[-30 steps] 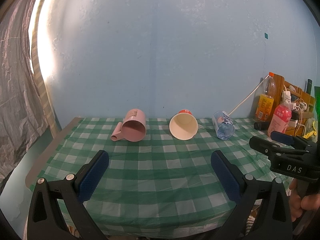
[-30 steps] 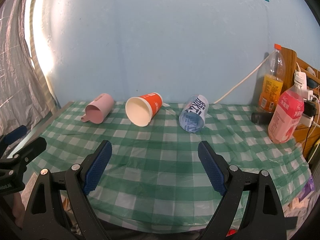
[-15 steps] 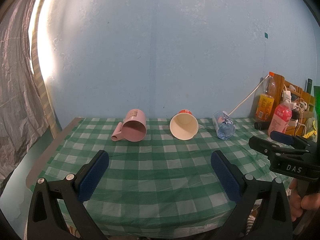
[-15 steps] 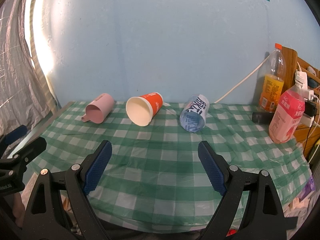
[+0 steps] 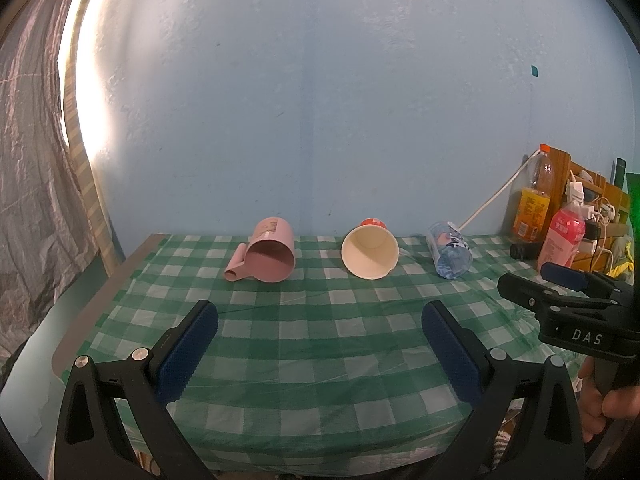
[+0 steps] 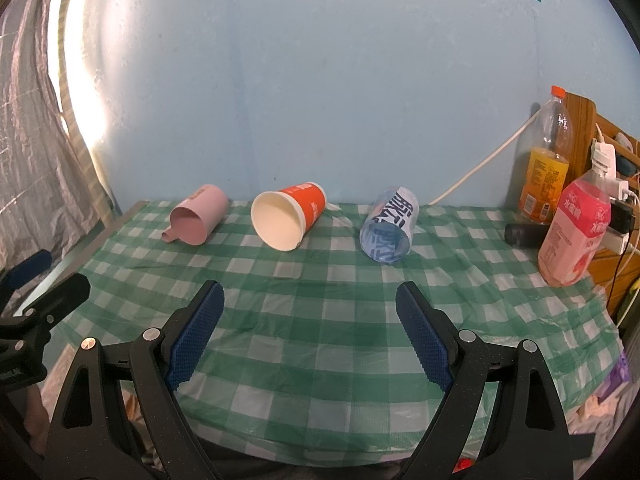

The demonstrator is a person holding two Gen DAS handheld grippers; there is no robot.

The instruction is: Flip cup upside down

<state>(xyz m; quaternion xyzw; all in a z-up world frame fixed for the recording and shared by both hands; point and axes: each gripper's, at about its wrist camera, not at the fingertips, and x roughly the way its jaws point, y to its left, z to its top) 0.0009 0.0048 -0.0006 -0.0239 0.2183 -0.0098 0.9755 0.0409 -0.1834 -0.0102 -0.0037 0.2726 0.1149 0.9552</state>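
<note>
Three cups lie on their sides in a row at mid-frame on the green-checked tablecloth (image 6: 320, 320): a pink plastic mug (image 6: 198, 218), an orange paper cup (image 6: 290, 218), a blue-printed clear cup (image 6: 388, 228). Both the left gripper (image 5: 320, 354) and right gripper (image 6: 310, 334), low in frame, gape wide, holding nothing.

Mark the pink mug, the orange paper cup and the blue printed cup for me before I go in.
pink mug (image 5: 272, 255), left wrist view, inside its open mouth.
orange paper cup (image 6: 307, 202), right wrist view, on its orange side wall.
blue printed cup (image 6: 394, 210), right wrist view, on its printed side wall.
</note>
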